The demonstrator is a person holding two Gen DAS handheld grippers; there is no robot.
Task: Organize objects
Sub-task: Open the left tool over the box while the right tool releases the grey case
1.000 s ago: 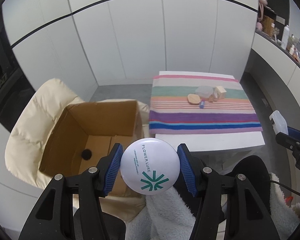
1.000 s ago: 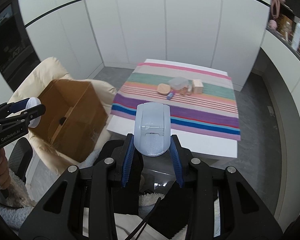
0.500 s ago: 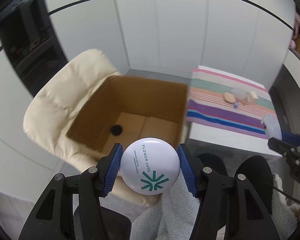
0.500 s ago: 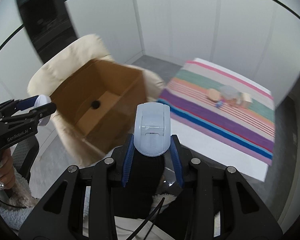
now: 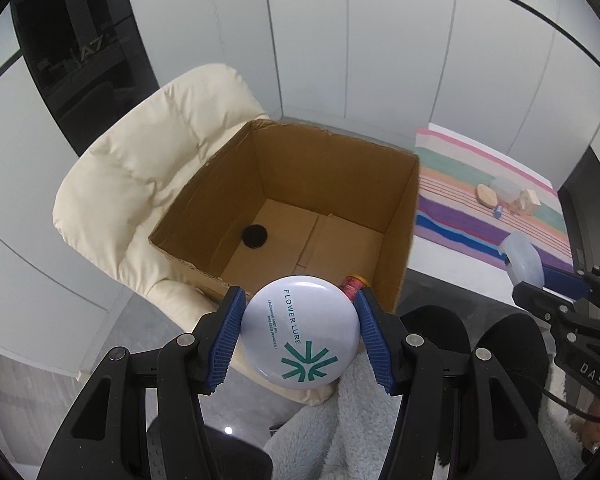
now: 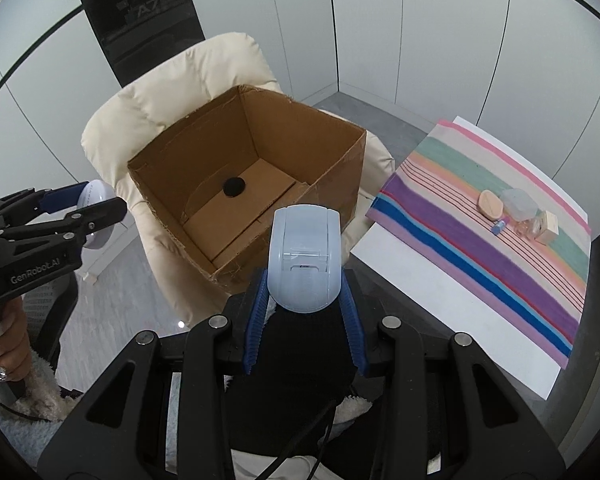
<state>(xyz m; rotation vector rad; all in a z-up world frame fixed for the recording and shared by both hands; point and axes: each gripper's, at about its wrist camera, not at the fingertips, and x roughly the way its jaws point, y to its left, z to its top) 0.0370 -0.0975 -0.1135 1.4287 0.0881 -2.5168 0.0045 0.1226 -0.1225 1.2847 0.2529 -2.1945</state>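
Note:
My left gripper is shut on a round white powder compact printed "FLOWER LURE", held just short of the near rim of an open cardboard box. My right gripper is shut on a pale blue plastic case, held near the box's front right corner. Inside the box lie a small black round thing and a red item, partly hidden behind the compact. In the right wrist view the left gripper shows at the left.
The box sits on a cream padded armchair. To the right a white table carries a striped cloth with a tan oval pad, a clear container, a small blue bottle and a wooden block. White wall panels stand behind.
Both grippers have swung left from the table toward the box, which is now central and closer. Both still hold their objects.

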